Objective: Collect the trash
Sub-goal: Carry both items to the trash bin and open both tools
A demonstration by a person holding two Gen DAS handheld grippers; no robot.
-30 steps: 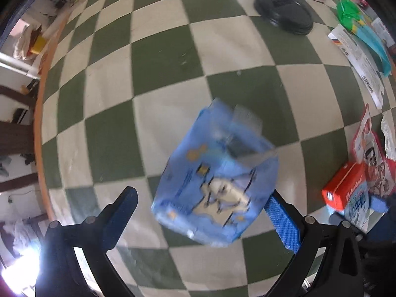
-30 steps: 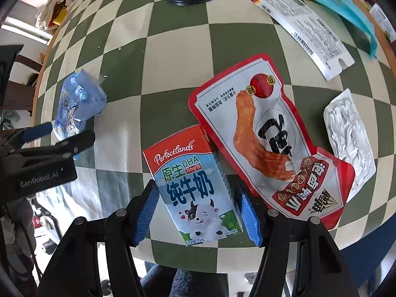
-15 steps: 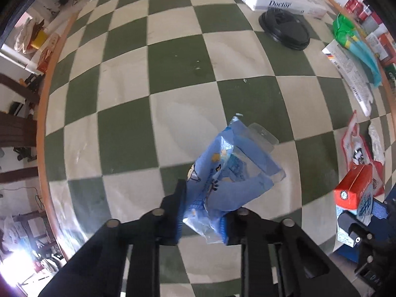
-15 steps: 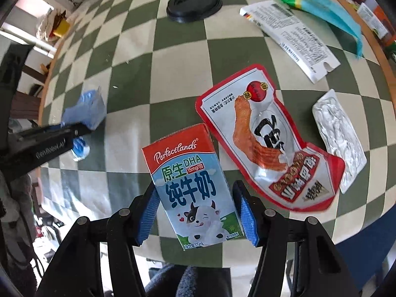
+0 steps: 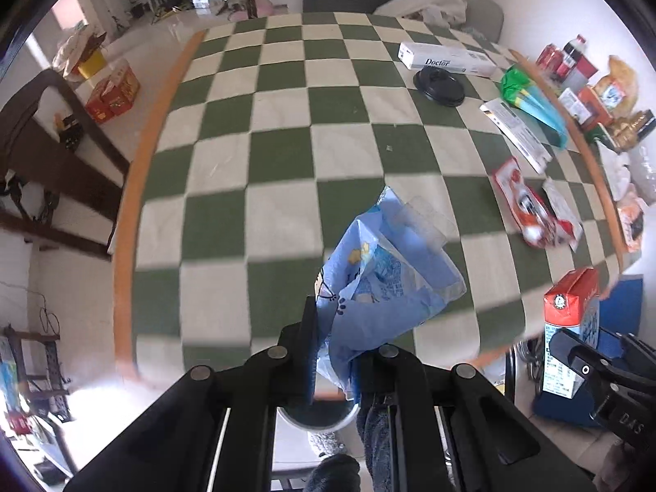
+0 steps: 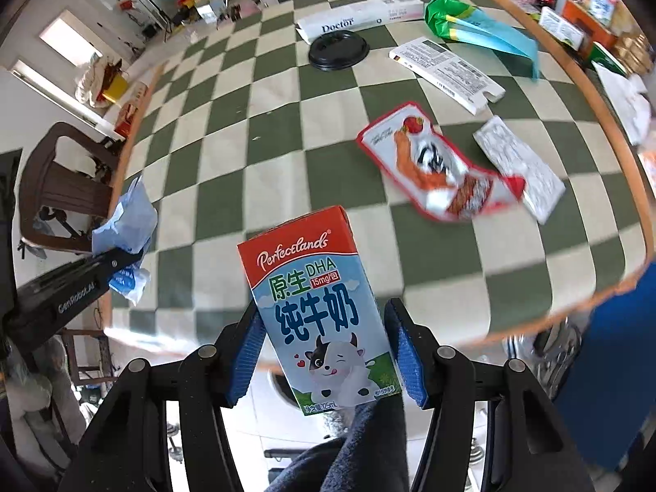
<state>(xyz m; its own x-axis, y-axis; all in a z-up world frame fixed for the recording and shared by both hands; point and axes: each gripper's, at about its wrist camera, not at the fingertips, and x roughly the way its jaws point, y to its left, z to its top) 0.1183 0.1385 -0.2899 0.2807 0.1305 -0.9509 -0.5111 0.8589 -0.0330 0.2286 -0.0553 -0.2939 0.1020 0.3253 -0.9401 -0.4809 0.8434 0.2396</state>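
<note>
My left gripper [image 5: 333,352] is shut on a crumpled blue plastic bag [image 5: 381,283] and holds it above the near edge of the green checked table [image 5: 287,143]; the bag also shows in the right wrist view [image 6: 127,221]. My right gripper [image 6: 324,352] is shut on a red and blue milk carton [image 6: 320,307], held upright off the table; the carton also shows in the left wrist view [image 5: 570,328]. A red snack wrapper [image 6: 434,172] and a silver foil pack [image 6: 520,168] lie on the table.
On the far side lie a black cup lid [image 6: 338,51], a white "Doctor" box [image 6: 356,18], a flat white carton [image 6: 447,69] and a green-blue bag [image 6: 479,24]. A round bin [image 5: 315,414] stands below the table edge. A brown chair [image 6: 61,180] is at left.
The left gripper closed on the blue bag and lifted it back toward the table's near edge. The right gripper lifted the milk carton off the table and drew back.
</note>
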